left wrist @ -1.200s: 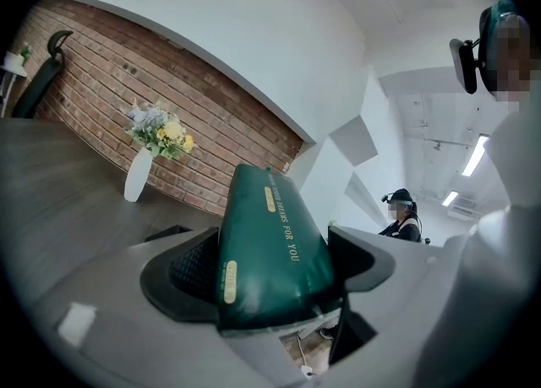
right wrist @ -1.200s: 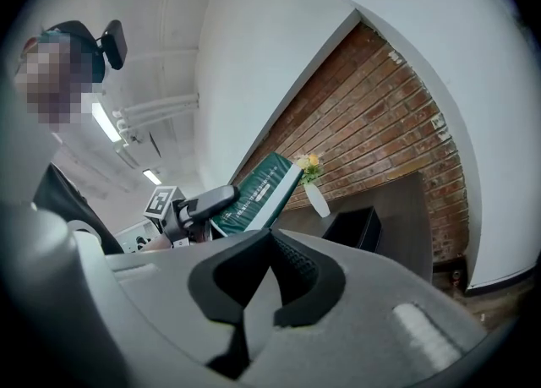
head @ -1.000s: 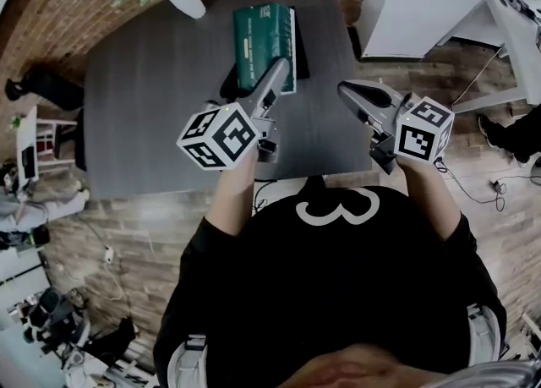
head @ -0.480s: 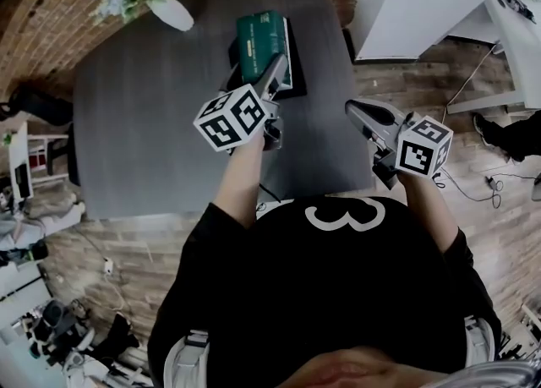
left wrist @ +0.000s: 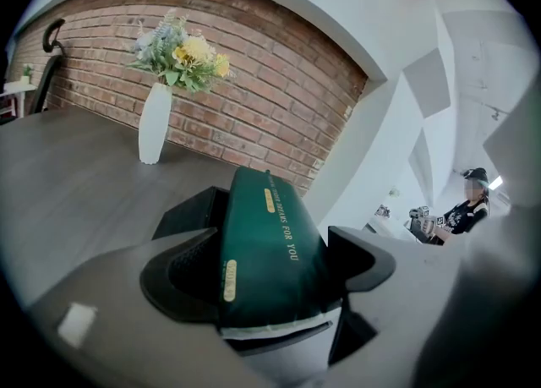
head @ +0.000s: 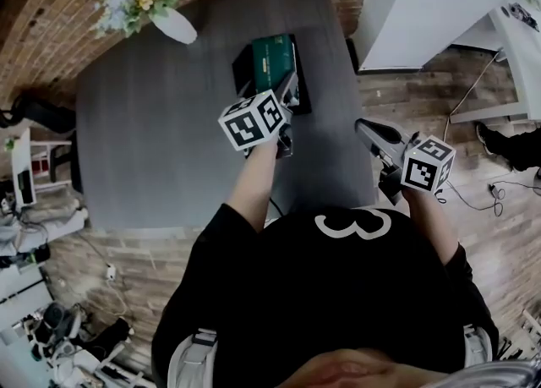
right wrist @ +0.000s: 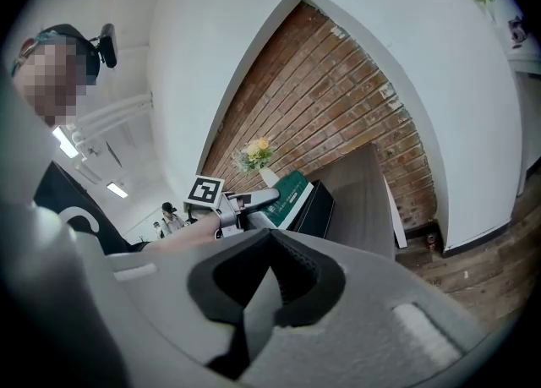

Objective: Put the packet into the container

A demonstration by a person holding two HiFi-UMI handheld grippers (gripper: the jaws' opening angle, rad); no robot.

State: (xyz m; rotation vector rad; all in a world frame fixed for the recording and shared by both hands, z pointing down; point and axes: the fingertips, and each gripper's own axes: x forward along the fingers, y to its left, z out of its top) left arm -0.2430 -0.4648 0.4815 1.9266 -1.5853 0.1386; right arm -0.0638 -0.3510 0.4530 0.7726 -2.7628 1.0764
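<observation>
A dark green packet (head: 275, 55) with gold print is held at its near end by my left gripper (head: 288, 97), which is shut on it. In the left gripper view the packet (left wrist: 269, 243) fills the gap between the jaws, and its far end reaches over the black container (left wrist: 188, 212). The container (head: 243, 63) stands on the grey table near the far right. I cannot tell whether the packet touches it. My right gripper (head: 370, 131) hangs shut and empty over the table's right edge. Its view shows the packet (right wrist: 292, 190) and container (right wrist: 319, 209) ahead.
A white vase of flowers (head: 173, 23) stands at the far left of the grey table (head: 152, 124), also visible as the vase (left wrist: 155, 124) in the left gripper view. A brick wall runs behind the table. A white partition (head: 423, 6) stands to the right.
My left gripper has carried the packet farther out over the table, towards the container. The right gripper has drifted a little to the right, still shut.
</observation>
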